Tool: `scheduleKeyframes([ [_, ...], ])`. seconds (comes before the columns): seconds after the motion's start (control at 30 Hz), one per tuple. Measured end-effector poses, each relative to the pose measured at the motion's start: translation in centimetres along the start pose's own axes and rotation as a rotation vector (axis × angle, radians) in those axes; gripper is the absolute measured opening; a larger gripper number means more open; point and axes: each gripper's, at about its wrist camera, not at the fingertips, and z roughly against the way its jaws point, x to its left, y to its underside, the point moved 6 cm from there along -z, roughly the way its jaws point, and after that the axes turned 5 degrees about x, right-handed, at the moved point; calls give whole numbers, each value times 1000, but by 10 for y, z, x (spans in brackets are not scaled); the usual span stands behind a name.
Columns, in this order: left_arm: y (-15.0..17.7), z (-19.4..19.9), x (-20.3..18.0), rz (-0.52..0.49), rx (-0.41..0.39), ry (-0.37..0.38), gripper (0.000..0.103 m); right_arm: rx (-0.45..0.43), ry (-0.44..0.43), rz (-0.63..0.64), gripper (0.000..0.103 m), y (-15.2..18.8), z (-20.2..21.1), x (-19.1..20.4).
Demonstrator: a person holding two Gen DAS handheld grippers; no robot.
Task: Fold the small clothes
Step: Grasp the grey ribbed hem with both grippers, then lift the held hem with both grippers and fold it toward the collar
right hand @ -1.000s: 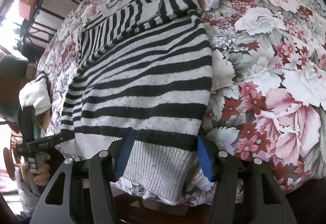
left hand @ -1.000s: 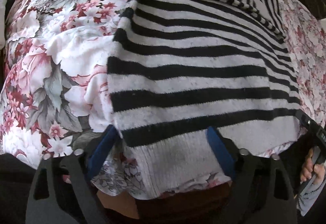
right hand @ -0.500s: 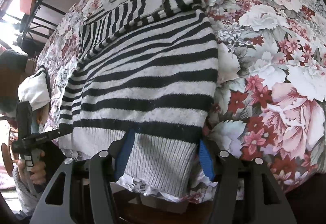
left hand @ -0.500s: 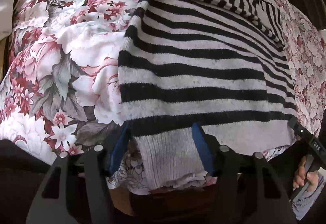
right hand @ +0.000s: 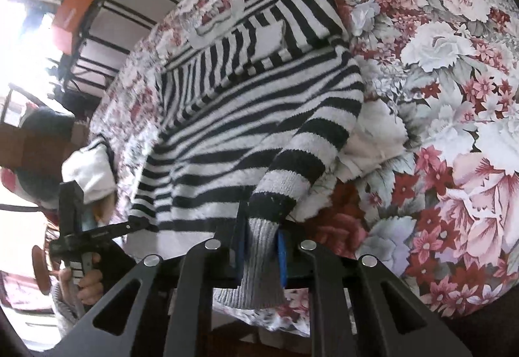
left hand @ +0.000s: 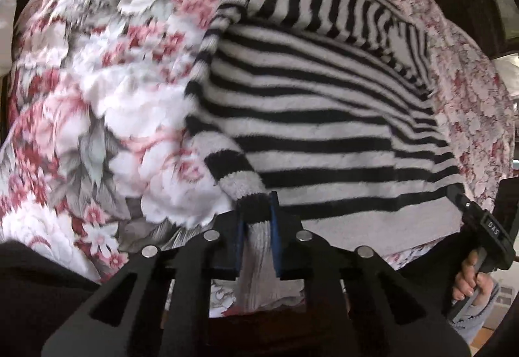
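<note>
Left wrist view: a black-and-white striped knitted sweater [left hand: 324, 117] lies spread on a floral bedspread of red, pink and white flowers [left hand: 97, 91], gripped at both corners of its near hem.

The left gripper [left hand: 256, 227] has just been closing, and its blue-padded jaws now pinch the grey ribbed hem band at the sweater's left corner — the knit bunches into a narrow stalk running up from the pads. In the right wrist view, the right gripper [right hand: 259, 240] has likewise just been closing and clenches the grey ribbing at the opposite corner, the fabric there drawn into a striped tube. The sweater's upper part lies flat further up the bedspread. A person's hand [right hand: 87, 282] holds the left gripper's handle — seen at the lower left of the right wrist view.
</note>
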Motion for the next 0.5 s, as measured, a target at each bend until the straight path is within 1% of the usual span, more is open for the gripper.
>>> scheduleKeyframes([
  [0.23, -26, 14, -4, 15, -32, 42, 12, -13, -51, -33, 16, -11, 4, 2],
  [0.5, -54, 17, -12, 5, -51, 35, 12, -49, -52, -29, 16, -44, 4, 6],
])
